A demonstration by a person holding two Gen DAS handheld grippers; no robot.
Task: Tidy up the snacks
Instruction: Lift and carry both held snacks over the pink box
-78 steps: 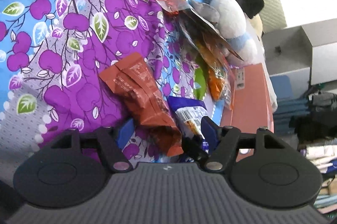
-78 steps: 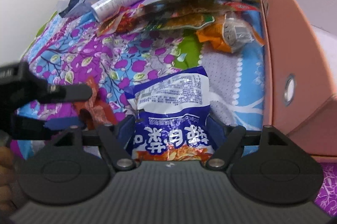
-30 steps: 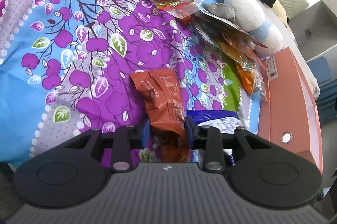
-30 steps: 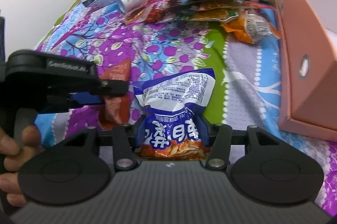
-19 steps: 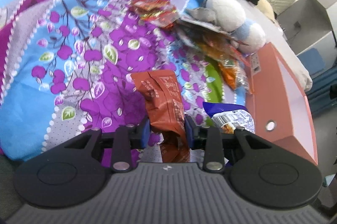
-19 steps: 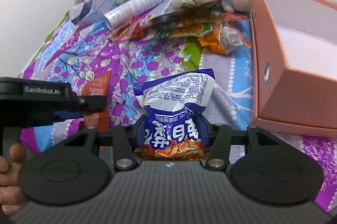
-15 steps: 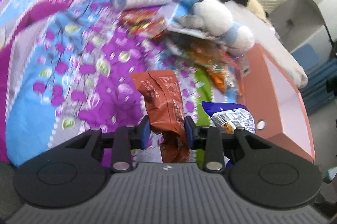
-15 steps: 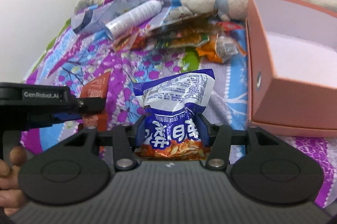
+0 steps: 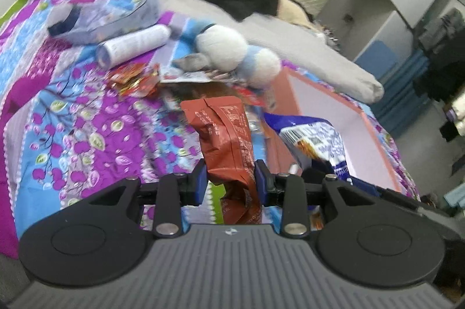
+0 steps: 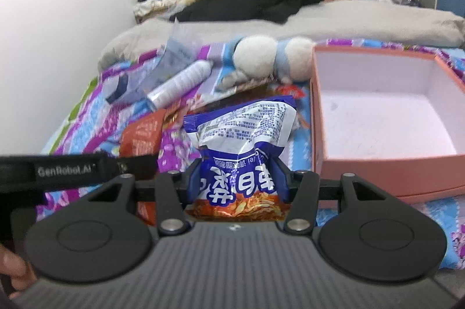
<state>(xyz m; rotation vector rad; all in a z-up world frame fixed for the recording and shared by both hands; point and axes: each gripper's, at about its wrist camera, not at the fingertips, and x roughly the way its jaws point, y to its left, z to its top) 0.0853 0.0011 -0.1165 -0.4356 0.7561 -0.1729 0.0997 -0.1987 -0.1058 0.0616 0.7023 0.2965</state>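
Your left gripper (image 9: 231, 178) pinches a crinkled red-brown foil snack packet (image 9: 225, 134); your right gripper (image 10: 237, 181) clamps a blue-and-white plastic snack bag (image 10: 242, 140), both half-open.

I closed my left gripper (image 9: 231, 180) on the red-brown packet (image 9: 225, 134) and my right gripper (image 10: 237, 181) on the blue-and-white bag (image 10: 242, 131); I then lifted both off the floral bedspread (image 9: 58, 111); the pink box (image 10: 377, 105) showed its open inside
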